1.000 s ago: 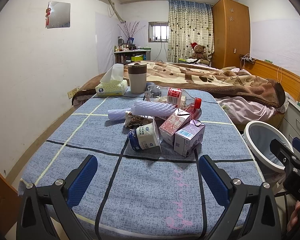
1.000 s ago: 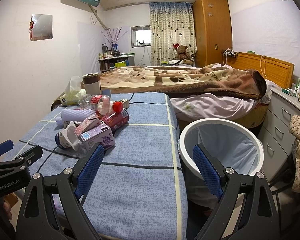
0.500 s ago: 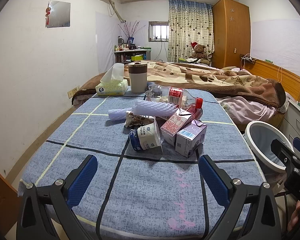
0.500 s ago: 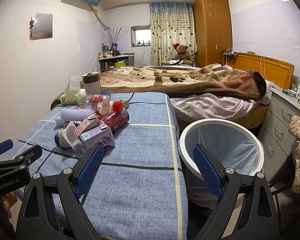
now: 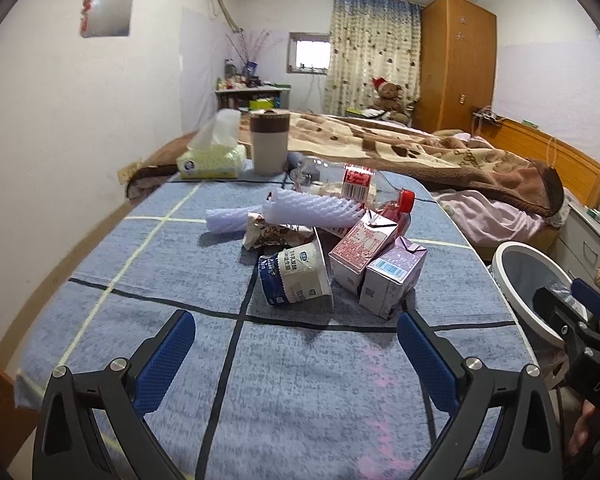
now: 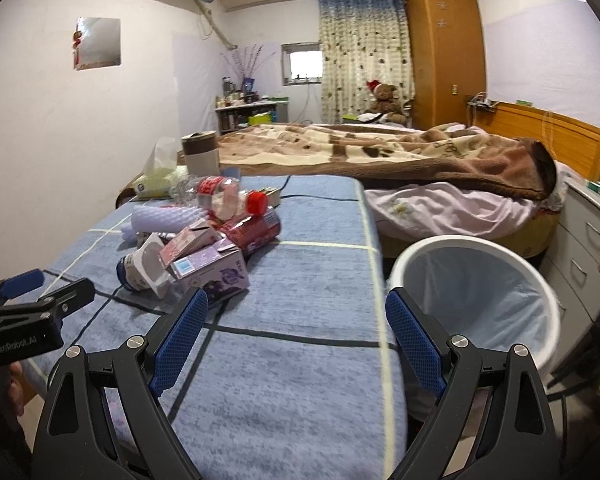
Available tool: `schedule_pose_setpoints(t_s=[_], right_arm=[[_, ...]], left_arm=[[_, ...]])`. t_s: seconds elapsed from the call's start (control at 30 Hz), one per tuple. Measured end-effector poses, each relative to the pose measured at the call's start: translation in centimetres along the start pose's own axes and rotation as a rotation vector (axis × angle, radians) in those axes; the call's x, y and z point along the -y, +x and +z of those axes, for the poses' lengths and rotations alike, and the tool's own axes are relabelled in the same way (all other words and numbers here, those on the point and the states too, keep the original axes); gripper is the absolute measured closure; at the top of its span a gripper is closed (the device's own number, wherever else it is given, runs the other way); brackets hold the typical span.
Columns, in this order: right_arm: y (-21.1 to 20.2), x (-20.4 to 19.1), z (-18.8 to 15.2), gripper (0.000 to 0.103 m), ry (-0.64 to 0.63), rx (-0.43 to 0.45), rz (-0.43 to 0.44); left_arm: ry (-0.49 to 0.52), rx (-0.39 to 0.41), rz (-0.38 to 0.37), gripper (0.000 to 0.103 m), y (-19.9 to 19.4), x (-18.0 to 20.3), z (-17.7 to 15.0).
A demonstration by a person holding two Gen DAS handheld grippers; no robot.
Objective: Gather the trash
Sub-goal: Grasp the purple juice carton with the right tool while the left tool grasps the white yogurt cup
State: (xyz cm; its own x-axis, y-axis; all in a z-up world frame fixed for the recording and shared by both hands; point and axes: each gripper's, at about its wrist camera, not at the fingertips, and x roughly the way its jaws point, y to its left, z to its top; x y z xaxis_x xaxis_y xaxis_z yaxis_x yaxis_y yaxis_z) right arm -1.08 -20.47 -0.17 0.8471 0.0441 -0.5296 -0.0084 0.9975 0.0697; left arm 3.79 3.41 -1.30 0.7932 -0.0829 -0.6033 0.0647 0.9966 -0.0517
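Note:
A pile of trash lies mid-table on the blue cloth: a blue-white yogurt cup [image 5: 296, 278], a pink carton [image 5: 362, 246], a purple carton [image 5: 392, 282], white foam netting [image 5: 308, 208], a clear bottle with a red cap [image 5: 356, 182] and a red can [image 6: 256, 232]. My left gripper [image 5: 296, 340] is open and empty, just short of the cup. My right gripper [image 6: 296, 322] is open and empty, over the table's right part. A white bin [image 6: 476, 292] with a pale liner stands off the table's right edge.
A tissue pack [image 5: 212, 160] and a brown-lidded tumbler [image 5: 269, 142] stand at the table's far end. A bed with a brown blanket [image 6: 400, 152] lies behind. A white drawer unit [image 6: 588, 240] stands right of the bin. The wall runs along the left.
Both grippers have moved forward toward the trash pile, which looms larger. The right view has swung a little left. Both stay open and empty.

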Motion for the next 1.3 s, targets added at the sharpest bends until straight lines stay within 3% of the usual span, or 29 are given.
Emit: schedule_pose_setpoints(t_s=[0.17,0.5,0.63,0.7,0.97,1.3], right_arm=[[2.4,-0.9,0.2,0.011,0.010,-0.047,0.078],[5.9,-2.6,1.1,0.011,0.035,-0.099,0.107],[7.1,-3.0,1.2,0.011,0.039,-0.132,0.104],[7.5,-3.2,1.2,0.011,0.050,-0.147,0.119],[9.3,-4.7,1.5,0.011,0.071,-0.205,0.155],[11.8,-6.2,2.0,0.011,0.153,-0.280,0.128]], left_arm=[[0.002,-0.022,-0.021,0.002,2.4,-1.6,0.8],[-0.002,-0.091,-0.090,0.002,7.4,-2.5,3.1],[-0.003,-0.126,-0.084,0.002,9.5,-2.6,3.4],[-0.012,-0.166,-0.085,0.011,11.0,-3.0,3.4],[-0.053,-0.212,-0.121,0.028,13.2,-5.1,3.6],[-0.047,-0.206,-0.123,0.029,13.8,-6.7,4.5]])
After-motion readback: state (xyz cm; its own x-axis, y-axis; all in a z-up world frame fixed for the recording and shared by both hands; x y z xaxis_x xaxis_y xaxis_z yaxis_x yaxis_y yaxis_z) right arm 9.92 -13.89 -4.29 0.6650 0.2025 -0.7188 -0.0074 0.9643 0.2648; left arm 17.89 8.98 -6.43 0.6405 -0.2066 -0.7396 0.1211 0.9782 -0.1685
